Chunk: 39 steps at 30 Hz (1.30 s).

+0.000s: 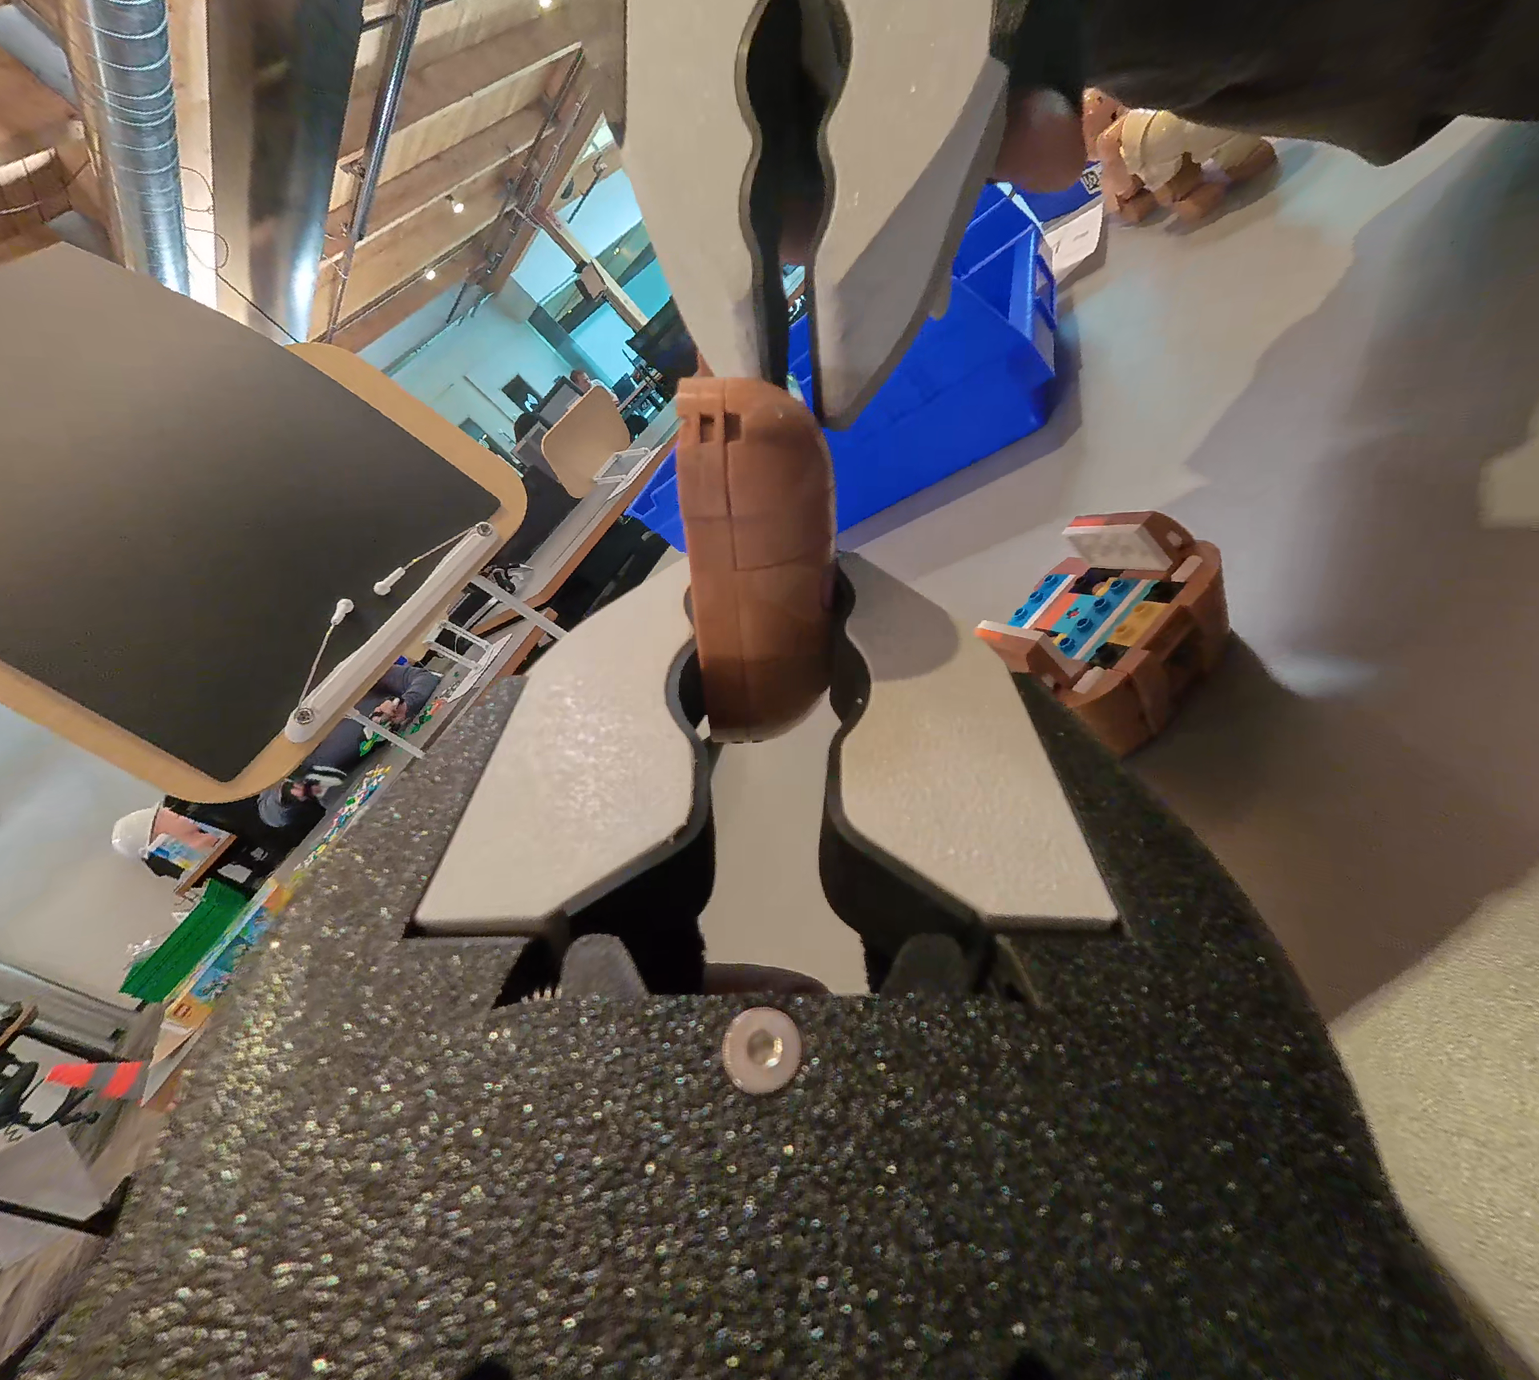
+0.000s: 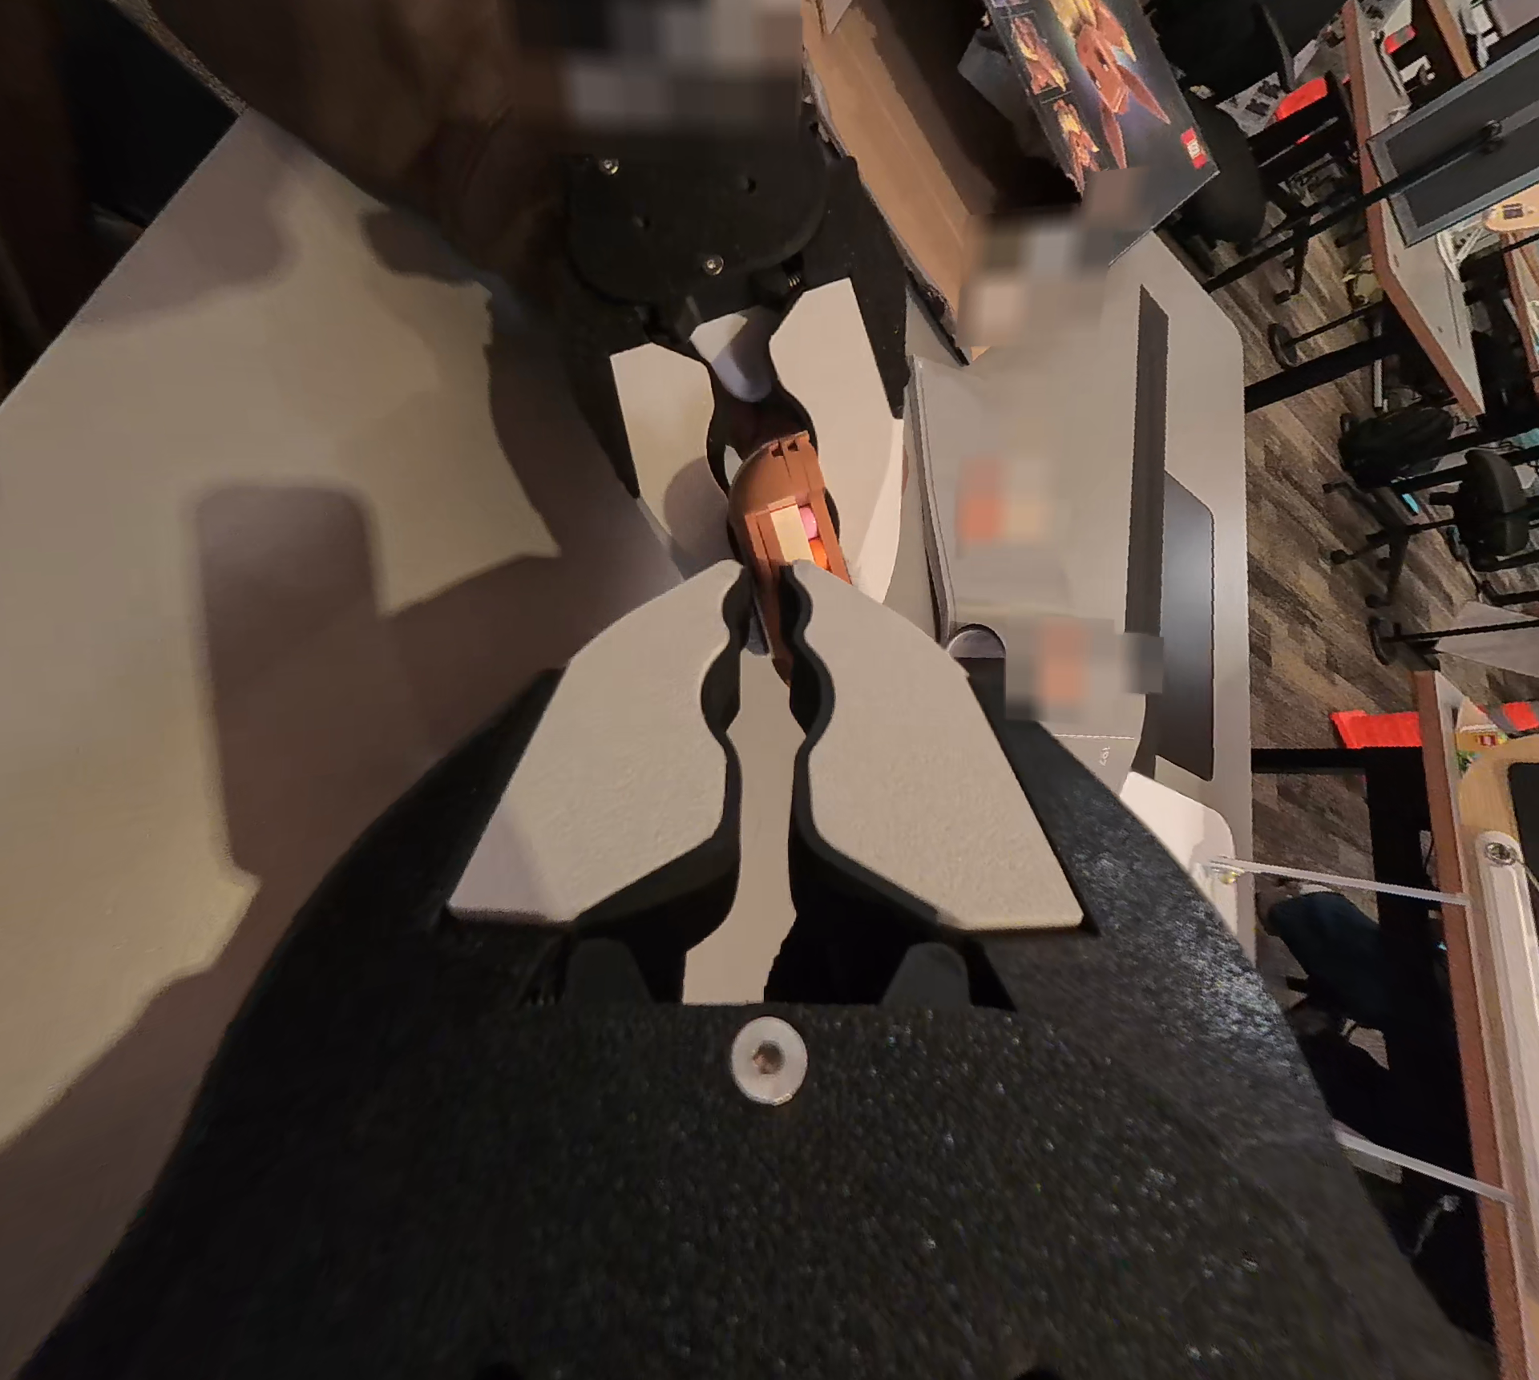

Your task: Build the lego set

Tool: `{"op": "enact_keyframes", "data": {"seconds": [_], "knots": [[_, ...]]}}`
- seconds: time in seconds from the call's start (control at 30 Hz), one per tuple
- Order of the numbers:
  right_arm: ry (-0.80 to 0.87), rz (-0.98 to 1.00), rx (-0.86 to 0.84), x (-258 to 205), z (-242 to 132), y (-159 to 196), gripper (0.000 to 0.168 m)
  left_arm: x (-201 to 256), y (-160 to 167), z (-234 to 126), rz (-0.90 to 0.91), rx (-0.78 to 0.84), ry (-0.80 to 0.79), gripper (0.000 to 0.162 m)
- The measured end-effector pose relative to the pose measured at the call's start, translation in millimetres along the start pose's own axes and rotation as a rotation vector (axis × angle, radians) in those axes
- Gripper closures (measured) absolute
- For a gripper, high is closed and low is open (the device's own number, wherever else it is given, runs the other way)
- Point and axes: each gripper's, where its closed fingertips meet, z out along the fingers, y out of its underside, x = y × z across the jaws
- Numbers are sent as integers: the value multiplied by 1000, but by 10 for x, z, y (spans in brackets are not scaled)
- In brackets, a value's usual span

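A brown rounded lego assembly [image 1: 762,566] is held in the air between both grippers. My left gripper [image 1: 766,641] is shut on its lower part. My right gripper [image 1: 791,395] comes in from above with its tips pinched on the assembly's upper edge. In the right wrist view my right gripper [image 2: 766,578] is closed on the near edge of the same assembly [image 2: 787,507], which shows tan and pink bricks inside. The left gripper [image 2: 783,474] grips it from the far side. A second brown lego build [image 1: 1116,624] with coloured bricks inside sits on the grey table [image 1: 1332,424].
A blue bin [image 1: 933,382] stands behind the grippers, and a tan lego figure [image 1: 1166,158] stands farther back. The lego box [image 2: 999,49] and an open instruction booklet [image 2: 1041,507] lie on the table beyond. A black chair back [image 1: 208,507] is at the left. Less than 4 cm separates the two grippers' tips.
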Motion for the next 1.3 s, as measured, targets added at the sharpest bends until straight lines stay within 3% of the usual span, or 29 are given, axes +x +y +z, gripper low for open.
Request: {"op": "enact_keyframes", "data": {"seconds": [0.37,1.0,1.13,1.3], "knots": [[-86,201,-34,-38,62,123,164,67,127,31,-6,-57,29,137],[-122,267,-37,-45,110,194,165,88,217,48,-2,-116,27,138],[-62,203,-27,40,69,202,161,55,220,100,-108,-117,39,137],[8,206,54,135,-72,247,143,90,382,134,-340,-213,114,137]]}}
